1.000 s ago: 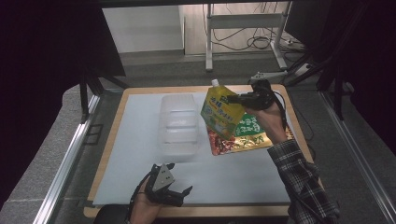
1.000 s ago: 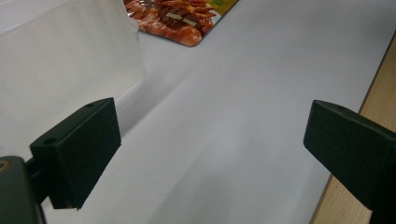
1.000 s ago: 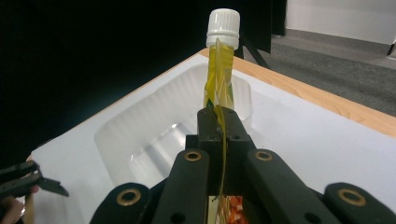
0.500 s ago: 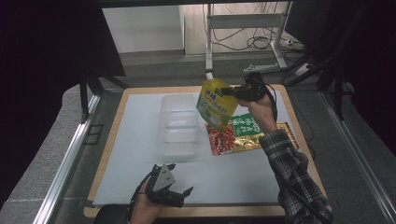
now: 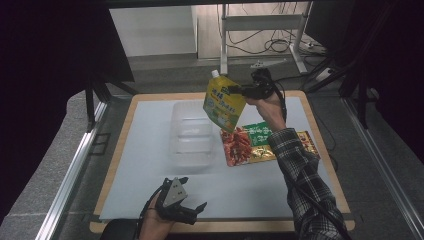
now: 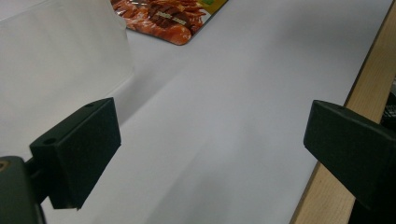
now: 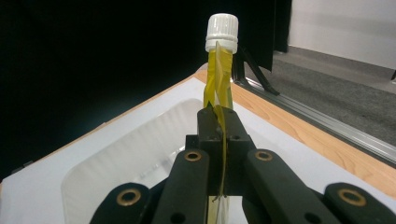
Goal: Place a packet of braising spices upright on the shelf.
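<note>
Aloft: glossy yellow spout pouch [image 5: 223,102] (white ribbed cap), clamped in right gripper [image 5: 239,91].
Below, clear ridged plastic tray [image 5: 192,134]; left gripper [image 5: 192,210] jaws apart, empty.

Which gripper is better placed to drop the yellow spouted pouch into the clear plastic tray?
Right. The right gripper is shut on the yellow spouted pouch, which hangs over the far right edge of the clear plastic tray. The left gripper sits open and empty at the table's near edge.
</note>
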A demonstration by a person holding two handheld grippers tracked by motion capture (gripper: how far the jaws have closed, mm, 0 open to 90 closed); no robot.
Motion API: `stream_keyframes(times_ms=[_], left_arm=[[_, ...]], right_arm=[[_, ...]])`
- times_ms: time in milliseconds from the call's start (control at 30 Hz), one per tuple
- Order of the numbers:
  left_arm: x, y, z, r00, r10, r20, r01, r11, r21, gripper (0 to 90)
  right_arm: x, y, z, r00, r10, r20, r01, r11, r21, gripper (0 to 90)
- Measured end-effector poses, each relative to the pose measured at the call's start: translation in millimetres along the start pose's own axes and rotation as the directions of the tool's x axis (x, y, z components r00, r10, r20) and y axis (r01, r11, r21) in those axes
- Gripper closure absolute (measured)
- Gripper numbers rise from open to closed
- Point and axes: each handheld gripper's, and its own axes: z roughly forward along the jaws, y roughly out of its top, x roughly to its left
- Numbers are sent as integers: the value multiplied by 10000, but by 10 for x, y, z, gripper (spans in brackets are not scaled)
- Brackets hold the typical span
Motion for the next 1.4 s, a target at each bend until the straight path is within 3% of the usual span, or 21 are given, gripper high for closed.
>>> stream_keyframes(times_ms=[1033, 1400], left_arm=[[-24, 2, 19, 9998, 69, 163, -70, 10000, 23, 36], [-24, 2, 19, 9998, 69, 208, -70, 10000, 12, 36]], right_arm=[[106, 395, 643, 9962, -616, -624, 610, 9981, -113, 887], [141, 421, 881, 9947, -773, -683, 784, 9968, 137, 887]])
